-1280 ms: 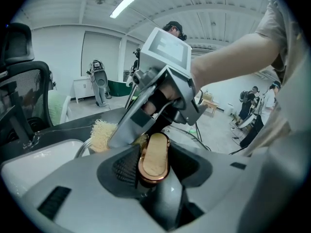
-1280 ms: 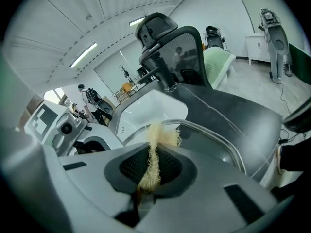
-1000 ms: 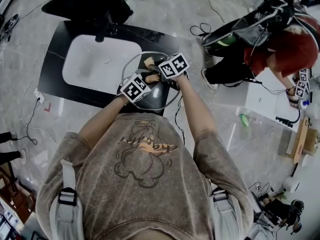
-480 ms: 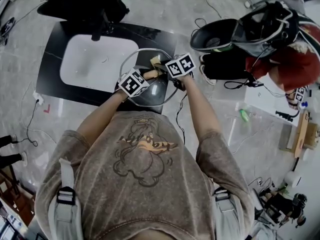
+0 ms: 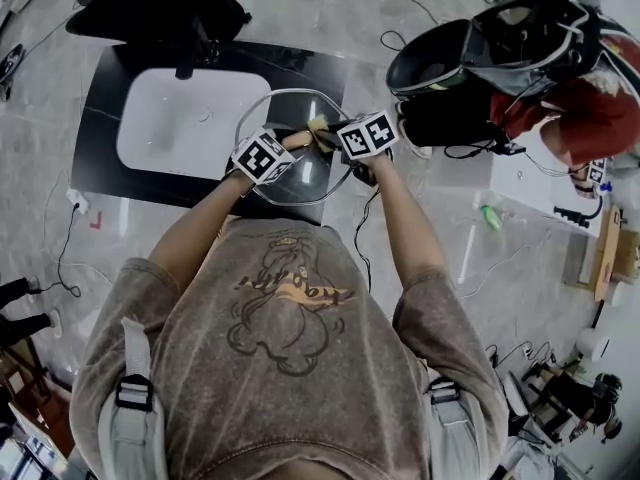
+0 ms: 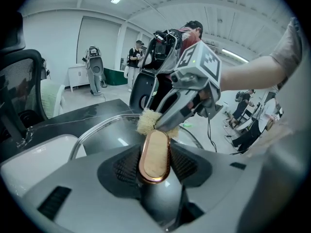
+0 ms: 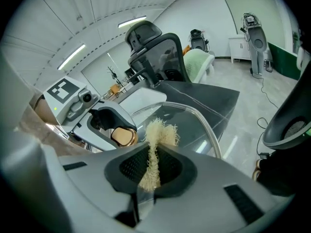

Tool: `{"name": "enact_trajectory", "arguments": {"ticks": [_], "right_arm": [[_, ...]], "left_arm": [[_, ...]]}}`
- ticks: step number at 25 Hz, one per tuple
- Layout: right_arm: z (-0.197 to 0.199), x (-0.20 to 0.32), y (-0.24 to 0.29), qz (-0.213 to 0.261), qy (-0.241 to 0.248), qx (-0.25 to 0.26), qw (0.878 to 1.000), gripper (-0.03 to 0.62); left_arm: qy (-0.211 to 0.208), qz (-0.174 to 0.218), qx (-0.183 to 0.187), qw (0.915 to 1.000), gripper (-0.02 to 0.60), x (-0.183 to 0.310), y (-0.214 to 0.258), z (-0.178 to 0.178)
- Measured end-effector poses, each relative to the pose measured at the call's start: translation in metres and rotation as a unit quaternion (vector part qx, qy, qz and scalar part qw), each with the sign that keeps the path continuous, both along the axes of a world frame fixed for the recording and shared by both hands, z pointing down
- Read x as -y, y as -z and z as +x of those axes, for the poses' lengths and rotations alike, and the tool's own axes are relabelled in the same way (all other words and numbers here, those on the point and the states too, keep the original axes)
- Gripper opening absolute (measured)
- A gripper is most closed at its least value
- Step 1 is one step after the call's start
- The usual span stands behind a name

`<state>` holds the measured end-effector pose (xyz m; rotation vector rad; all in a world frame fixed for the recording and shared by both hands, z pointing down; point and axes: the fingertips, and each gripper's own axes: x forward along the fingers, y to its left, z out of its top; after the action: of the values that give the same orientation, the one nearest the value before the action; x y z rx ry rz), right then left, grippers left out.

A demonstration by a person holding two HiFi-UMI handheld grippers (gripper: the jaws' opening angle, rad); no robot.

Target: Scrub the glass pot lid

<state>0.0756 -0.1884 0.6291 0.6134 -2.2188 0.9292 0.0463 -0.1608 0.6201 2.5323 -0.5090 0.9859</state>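
Upper centre, above the counter [image 5: 105,158], my left gripper [image 6: 154,165] clamps the lid [image 5: 300,176] by its knob [image 6: 154,149]; my right gripper [image 7: 151,168] pinches the scrubber [image 7: 159,134] at the glass. Scrubbing, I judge; next, a sweep toward the rim.

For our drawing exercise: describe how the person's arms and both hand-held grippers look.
The left hand-held gripper and right hand-held gripper each have a pale grey plastic body, dark ribbed pads and a white cube bearing black square markers. A thin dark cable hangs from the right one. The arms leave short grey-brown T-shirt sleeves.
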Motion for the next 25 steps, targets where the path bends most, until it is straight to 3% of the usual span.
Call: {"name": "enact_trajectory", "arguments": {"ticks": [14,25], "right_arm": [[0.005,-0.041,-0.002,-0.007,-0.047,0.012,0.999,0.040],[-0.014,-0.068,-0.005,-0.022,-0.053,0.006,0.998,0.040]], "left_arm": [[-0.003,-0.021,0.005,0.9998,0.196,0.002,0.000,0.000],[-0.016,-0.053,0.012,0.9984,0.195,0.001,-0.004,-0.001]]}}
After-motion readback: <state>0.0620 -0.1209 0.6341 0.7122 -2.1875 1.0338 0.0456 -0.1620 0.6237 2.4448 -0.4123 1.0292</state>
